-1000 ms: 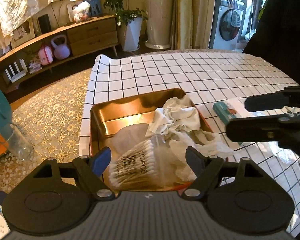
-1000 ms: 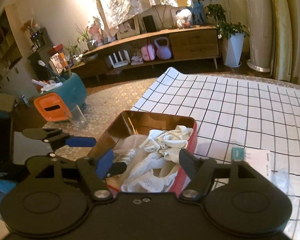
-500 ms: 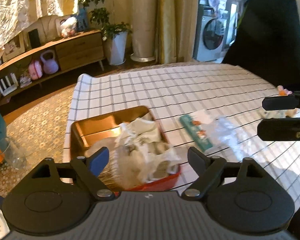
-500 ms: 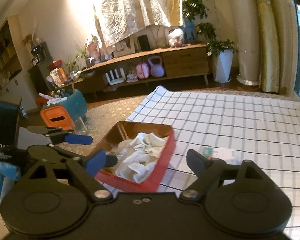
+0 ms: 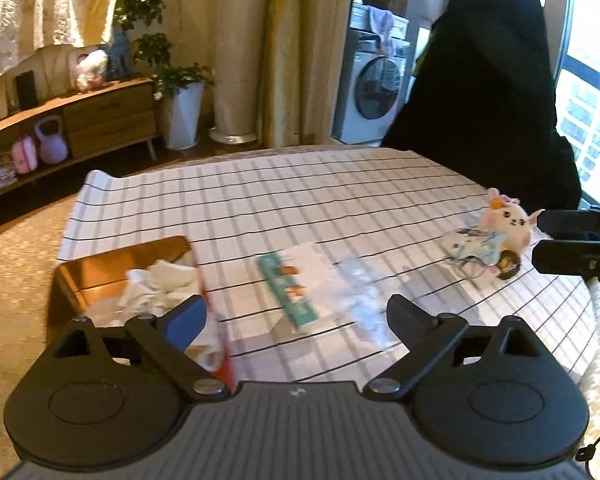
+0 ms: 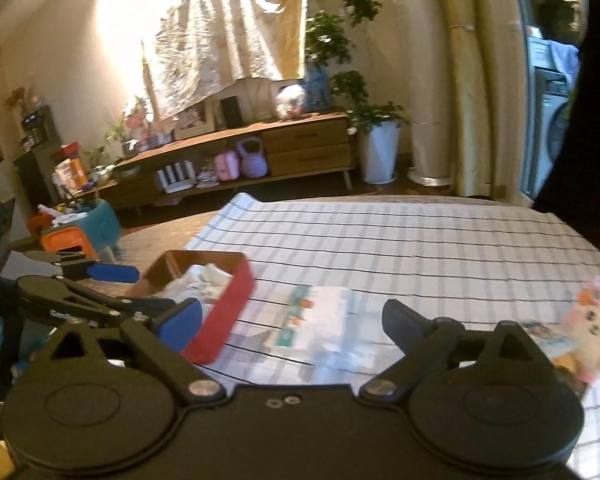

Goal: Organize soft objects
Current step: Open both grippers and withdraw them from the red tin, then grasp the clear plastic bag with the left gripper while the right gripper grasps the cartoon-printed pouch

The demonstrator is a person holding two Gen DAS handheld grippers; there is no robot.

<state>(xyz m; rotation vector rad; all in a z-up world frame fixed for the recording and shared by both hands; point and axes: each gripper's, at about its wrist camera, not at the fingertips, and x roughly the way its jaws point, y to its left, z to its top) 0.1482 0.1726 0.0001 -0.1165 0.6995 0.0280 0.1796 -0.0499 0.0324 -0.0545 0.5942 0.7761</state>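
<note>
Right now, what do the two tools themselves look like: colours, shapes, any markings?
Both are matte black. The left tool has two angled fingers on pivoting links with silver rivets, round discs on either side and a ribbed grey body; its left finger pad is blue, the other black. The right tool matches, with a smooth black body and two small screw holes. A thin black cord hangs at the left tool's lower right. No sleeves are visible.

A washing machine point(image 5: 374, 96), potted plant point(image 5: 180, 92) and wooden sideboard point(image 6: 236, 152) (kettlebell point(image 6: 253, 159) beneath) stand behind.

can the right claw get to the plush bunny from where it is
Probably yes: the right claw is open and empty, and the plush bunny sits uncovered on the tablecloth off to its right, nothing between them.
</note>
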